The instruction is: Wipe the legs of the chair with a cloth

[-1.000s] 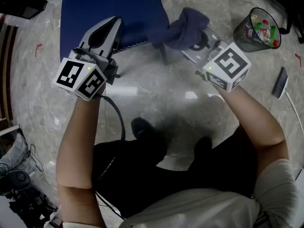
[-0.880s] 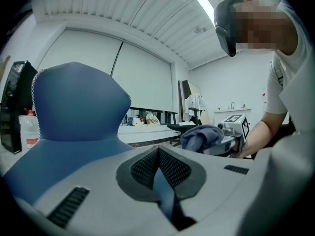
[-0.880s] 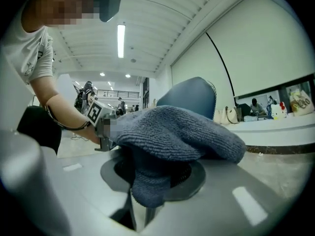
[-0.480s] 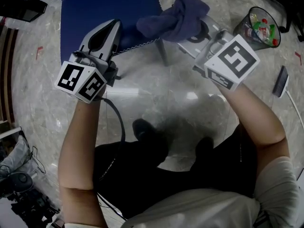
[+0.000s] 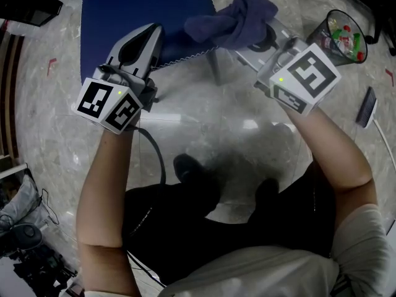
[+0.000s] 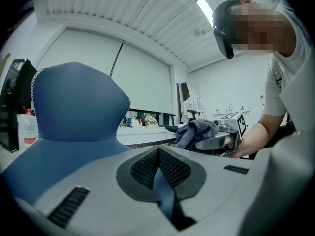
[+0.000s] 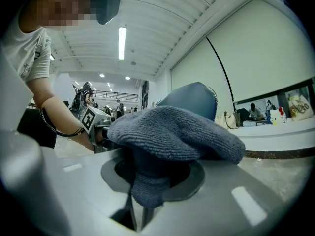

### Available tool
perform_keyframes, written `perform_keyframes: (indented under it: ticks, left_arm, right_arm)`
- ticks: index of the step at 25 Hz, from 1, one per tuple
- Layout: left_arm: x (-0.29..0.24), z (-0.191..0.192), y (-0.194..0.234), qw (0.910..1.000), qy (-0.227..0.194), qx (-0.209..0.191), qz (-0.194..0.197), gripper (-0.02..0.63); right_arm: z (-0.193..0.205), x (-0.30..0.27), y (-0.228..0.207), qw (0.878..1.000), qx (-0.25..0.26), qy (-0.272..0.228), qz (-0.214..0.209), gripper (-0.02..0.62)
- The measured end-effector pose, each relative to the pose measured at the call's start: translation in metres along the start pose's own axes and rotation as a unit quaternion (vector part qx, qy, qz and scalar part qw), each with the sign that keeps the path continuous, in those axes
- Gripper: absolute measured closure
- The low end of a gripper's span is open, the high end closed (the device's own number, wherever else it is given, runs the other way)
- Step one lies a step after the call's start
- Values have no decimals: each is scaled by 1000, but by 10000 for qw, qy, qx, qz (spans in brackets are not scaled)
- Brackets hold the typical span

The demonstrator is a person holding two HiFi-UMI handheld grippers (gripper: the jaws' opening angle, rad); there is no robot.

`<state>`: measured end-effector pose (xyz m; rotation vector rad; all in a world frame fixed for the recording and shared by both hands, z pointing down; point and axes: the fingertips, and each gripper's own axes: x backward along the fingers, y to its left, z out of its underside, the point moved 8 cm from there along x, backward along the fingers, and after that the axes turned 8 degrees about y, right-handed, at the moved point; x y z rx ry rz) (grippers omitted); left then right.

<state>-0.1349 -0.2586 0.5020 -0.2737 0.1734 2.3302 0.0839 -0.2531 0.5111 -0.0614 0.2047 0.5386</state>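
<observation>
A blue chair seat (image 5: 142,11) fills the top left of the head view, with one grey leg (image 5: 215,73) slanting down from its front corner. My left gripper (image 5: 153,34) lies over the seat's front edge with its jaws shut; a strip of blue shows in the slit between them (image 6: 158,167). The blue backrest (image 6: 74,102) rises at the left of that view. My right gripper (image 5: 263,39) is shut on a dark blue cloth (image 5: 232,20), held above and to the right of the leg, apart from it. The cloth (image 7: 172,136) bunches over the right jaws (image 7: 140,191).
A wire mesh bin (image 5: 337,36) holding rubbish stands at the right on the marble floor. A dark flat device (image 5: 365,107) with a white cable lies nearer the right edge. The person's shoes (image 5: 192,169) are below the chair. Cables and gear (image 5: 25,228) sit at the lower left.
My right gripper has lifted the cloth up and away from the top of the chair leg. The left gripper has stayed almost still on the seat.
</observation>
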Motion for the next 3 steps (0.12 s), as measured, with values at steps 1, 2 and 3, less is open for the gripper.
perform_keyframes:
  ticks: [1,2,3]
  left_arm:
    - [0,0,-1,10000,-6,3,4,600]
    - [0,0,-1,10000,-10,9,9,600]
    - [0,0,-2,10000,-15,14,14,600]
  right_arm:
    - [0,0,0,10000,-3,7,9,497]
    - [0,0,0,10000,-5,13,16,499]
    - [0,1,1,10000,-4,19,20,499]
